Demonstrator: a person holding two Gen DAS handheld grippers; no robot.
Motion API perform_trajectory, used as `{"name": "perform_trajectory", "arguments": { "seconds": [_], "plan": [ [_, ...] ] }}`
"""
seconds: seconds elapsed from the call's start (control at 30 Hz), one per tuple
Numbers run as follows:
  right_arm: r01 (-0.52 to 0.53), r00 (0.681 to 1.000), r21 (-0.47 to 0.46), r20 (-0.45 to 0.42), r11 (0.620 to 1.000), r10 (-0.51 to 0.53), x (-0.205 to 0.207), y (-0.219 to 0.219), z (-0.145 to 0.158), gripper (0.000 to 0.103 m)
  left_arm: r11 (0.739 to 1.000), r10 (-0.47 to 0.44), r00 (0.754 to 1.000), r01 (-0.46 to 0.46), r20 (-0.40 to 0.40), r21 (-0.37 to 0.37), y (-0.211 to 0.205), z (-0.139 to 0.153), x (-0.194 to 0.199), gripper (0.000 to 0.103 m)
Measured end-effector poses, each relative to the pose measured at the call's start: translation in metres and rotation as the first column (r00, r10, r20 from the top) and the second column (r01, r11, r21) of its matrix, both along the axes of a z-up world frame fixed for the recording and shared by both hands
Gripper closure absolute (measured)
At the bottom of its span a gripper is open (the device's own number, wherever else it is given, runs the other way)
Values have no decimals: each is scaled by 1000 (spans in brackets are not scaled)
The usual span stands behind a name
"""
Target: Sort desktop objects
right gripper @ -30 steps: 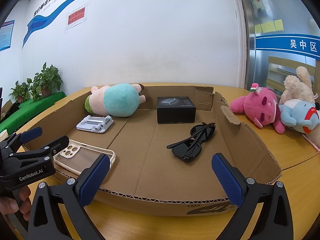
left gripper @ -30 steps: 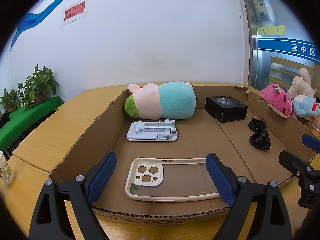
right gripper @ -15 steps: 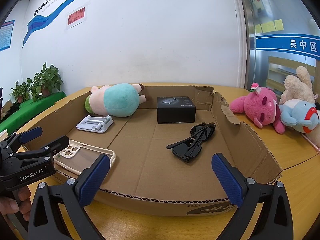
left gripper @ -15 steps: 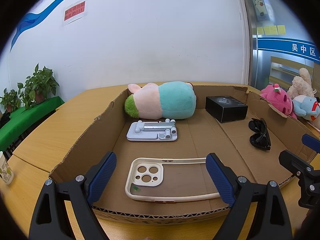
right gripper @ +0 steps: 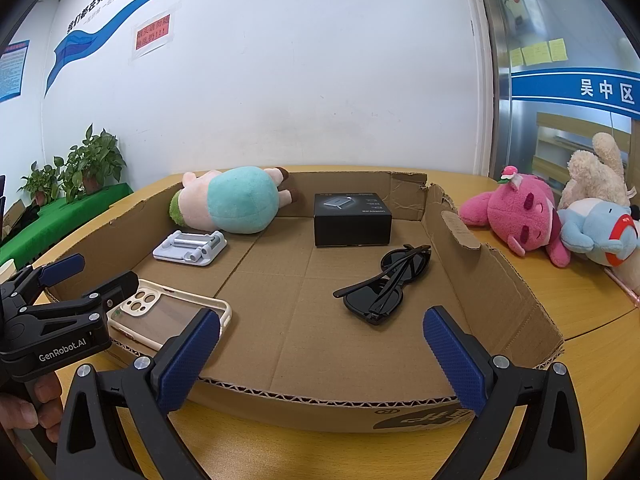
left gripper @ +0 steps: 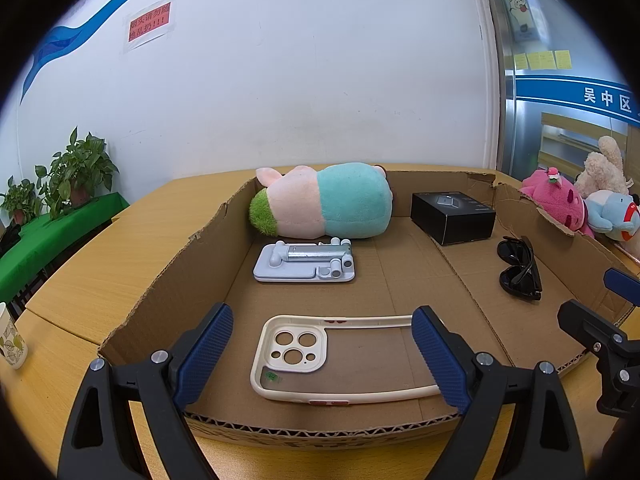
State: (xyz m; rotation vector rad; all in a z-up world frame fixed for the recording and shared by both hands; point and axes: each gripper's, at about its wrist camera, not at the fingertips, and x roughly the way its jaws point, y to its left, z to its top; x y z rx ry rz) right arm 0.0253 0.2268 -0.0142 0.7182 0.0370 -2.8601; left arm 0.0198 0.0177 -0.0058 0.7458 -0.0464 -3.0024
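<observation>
A shallow cardboard tray (left gripper: 168,292) (right gripper: 500,284) lies on the wooden table. Inside it are a cream phone case (left gripper: 296,356) (right gripper: 168,312), a grey phone stand (left gripper: 304,262) (right gripper: 190,248), a pink-and-teal plush (left gripper: 324,204) (right gripper: 232,202), a black box (left gripper: 454,216) (right gripper: 352,220) and black sunglasses (left gripper: 518,270) (right gripper: 388,284). My left gripper (left gripper: 322,350) hovers open at the tray's near edge, above the phone case. Over the same edge, in front of the sunglasses, my right gripper (right gripper: 322,354) is open and empty.
Pink, beige and blue plush toys (right gripper: 560,220) (left gripper: 580,204) lie on the table right of the tray. A paper cup (left gripper: 10,340) stands at the left edge. Potted plants (left gripper: 68,176) sit on a green surface at the far left. A hand (right gripper: 24,412) holds the left gripper.
</observation>
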Motion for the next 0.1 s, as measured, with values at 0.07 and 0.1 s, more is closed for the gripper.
{"name": "perform_trajectory", "arguments": {
  "seconds": [0.07,0.1],
  "plan": [
    [0,1000,0,0,1000,0,0,0,0,0,1000,0,1000,0,1,0,0,0,0,12],
    [0,1000,0,1,1000,0,0,0,0,0,1000,0,1000,0,0,0,0,0,0,12]
  ]
}}
